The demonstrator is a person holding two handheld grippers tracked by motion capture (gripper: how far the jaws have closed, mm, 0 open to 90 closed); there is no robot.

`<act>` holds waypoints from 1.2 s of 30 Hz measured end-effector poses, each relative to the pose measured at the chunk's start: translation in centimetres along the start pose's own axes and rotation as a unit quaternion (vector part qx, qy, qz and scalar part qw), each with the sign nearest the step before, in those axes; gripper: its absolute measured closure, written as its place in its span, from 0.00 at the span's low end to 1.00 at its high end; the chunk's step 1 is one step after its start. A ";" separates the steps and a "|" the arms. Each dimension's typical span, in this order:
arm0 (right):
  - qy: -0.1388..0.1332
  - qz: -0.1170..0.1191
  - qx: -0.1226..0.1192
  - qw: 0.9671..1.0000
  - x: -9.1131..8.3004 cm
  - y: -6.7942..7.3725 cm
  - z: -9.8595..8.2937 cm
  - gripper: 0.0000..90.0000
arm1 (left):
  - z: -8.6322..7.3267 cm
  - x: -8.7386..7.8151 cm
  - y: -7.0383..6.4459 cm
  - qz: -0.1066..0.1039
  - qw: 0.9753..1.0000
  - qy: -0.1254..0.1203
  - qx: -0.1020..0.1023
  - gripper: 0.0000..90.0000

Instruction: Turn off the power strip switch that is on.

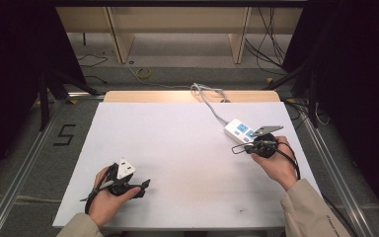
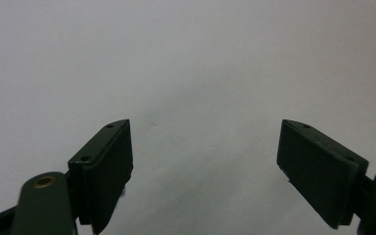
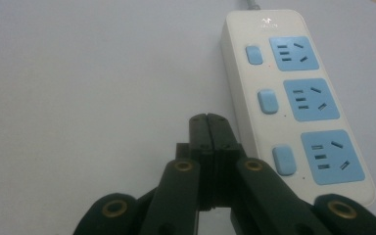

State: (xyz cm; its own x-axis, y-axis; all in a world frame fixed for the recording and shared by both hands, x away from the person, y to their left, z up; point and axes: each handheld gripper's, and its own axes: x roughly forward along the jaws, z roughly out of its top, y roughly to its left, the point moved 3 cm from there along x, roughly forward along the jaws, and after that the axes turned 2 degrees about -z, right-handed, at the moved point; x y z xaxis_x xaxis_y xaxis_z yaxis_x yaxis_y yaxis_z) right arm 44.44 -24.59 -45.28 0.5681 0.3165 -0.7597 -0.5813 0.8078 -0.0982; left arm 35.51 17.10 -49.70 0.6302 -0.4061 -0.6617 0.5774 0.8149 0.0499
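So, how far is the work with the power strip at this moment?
It looks early. Done: the right gripper has reached the near end of the power strip, jaws shut and holding nothing. In hand: it sits beside the nearest blue switch, apparently not touching. Left: probably pressing the switches; all three sockets are bare. The left gripper is open over the white table.

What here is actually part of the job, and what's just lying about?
In the job:
- white power strip with blue sockets
- right gripper, shut, empty, beside it
- left gripper, open, empty

Lying about:
- yellow coil on the floor
- black floor cables
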 end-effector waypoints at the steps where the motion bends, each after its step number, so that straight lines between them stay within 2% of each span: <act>1: 0.000 0.000 -0.001 1.000 0.0 0.0 0.1 1.00 | 0.0 0.0 0.0 0.000 1.000 0.000 0.000 0.23; 36: 0.004 -0.013 -0.003 1.000 1.0 -1.3 1.5 1.00 | 0.0 0.0 0.0 0.001 1.000 -0.001 0.000 0.23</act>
State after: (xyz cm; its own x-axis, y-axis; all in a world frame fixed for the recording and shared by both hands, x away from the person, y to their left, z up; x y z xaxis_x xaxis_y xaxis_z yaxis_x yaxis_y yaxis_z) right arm 46.59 -24.55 -44.96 0.5779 0.2916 -0.7622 -0.5697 0.8129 -0.1209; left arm 35.51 17.09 -49.68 0.6321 -0.4055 -0.6603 0.5762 0.8157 0.0506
